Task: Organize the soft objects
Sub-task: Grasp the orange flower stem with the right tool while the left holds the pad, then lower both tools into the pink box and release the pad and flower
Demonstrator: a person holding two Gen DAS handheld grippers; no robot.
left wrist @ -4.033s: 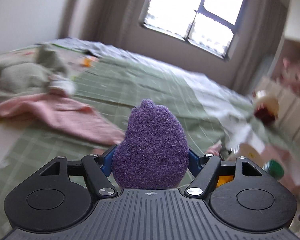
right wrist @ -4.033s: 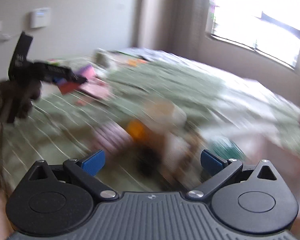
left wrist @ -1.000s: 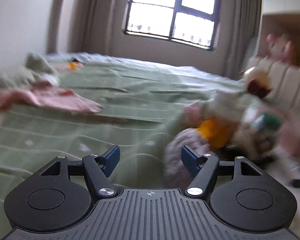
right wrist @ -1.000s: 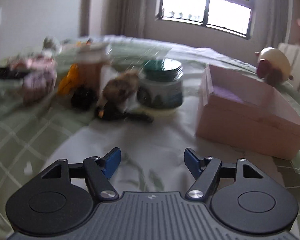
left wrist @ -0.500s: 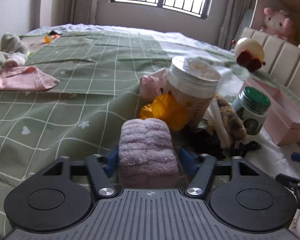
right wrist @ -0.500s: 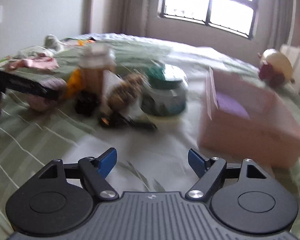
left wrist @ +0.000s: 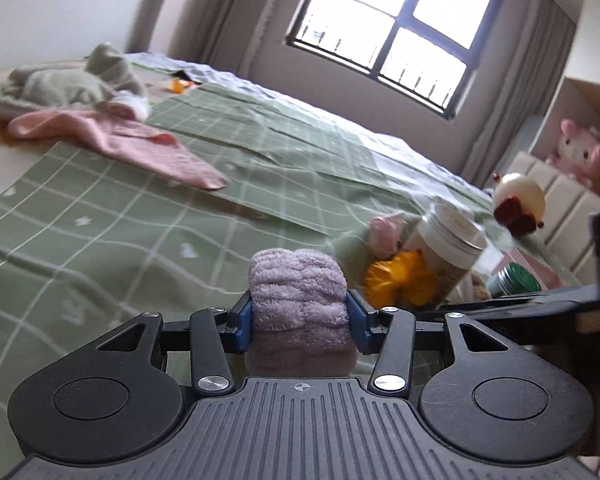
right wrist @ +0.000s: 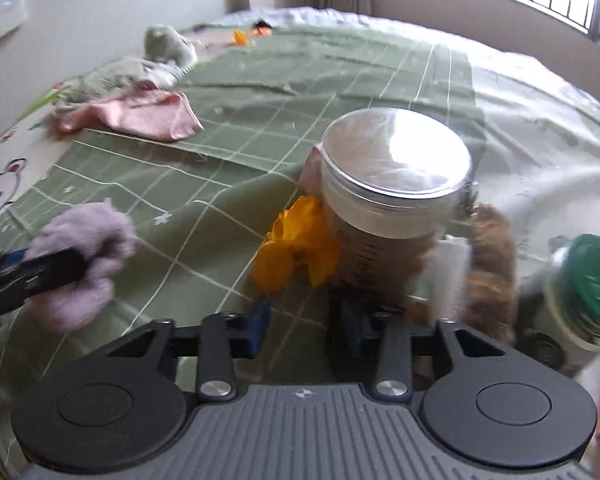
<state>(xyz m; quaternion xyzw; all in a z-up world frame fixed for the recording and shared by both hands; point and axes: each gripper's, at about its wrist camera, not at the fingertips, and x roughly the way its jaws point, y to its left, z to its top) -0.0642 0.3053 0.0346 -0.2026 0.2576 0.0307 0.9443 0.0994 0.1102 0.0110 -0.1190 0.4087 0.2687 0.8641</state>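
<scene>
The left tongs (left wrist: pixel 299 322) pinch a fluffy lilac cloth (left wrist: pixel 298 286) above the bed (left wrist: pixel 100 240). The right tongs (right wrist: pixel 300 326), just narrowed, hold nothing beside the orange flower (right wrist: pixel 296 244) and jar (right wrist: pixel 392 188).

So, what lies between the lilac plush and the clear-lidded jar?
In the right wrist view: bare green checked bedspread, then the orange flower against the jar.

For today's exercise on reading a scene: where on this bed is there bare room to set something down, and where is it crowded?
Free: the green checked bedspread between the pink cloth and the lidded jar, and beyond toward the window. Crowded: around the jar, where the orange soft thing and the green-lidded jar sit close together.
</scene>
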